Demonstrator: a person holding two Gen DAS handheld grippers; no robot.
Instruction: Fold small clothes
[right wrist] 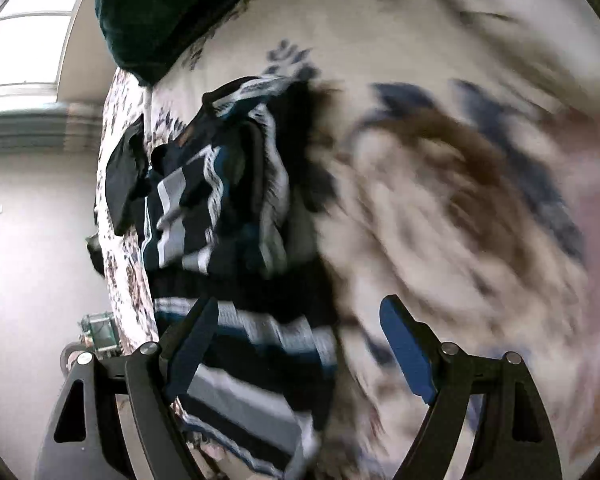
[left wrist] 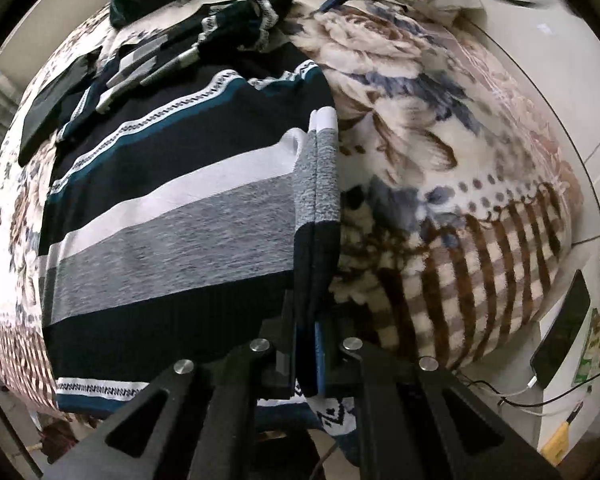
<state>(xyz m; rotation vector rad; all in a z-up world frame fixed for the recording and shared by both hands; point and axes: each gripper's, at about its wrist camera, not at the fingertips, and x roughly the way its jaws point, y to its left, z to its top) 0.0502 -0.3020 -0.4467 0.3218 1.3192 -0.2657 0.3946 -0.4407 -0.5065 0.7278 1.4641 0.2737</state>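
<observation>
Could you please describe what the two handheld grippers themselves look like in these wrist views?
Both the left gripper and right gripper have matte black linkage arms with triangular cut-outs, round silver pivot pins at the joints, and flat blue pads lining the fingers. No cables, markings or sleeves show.

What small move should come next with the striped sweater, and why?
Probably bring the open right gripper down onto the striped sweater edge and close. The left gripper already pinches its folded side edge, while the right jaws hold nothing above the floral blanket.
</observation>
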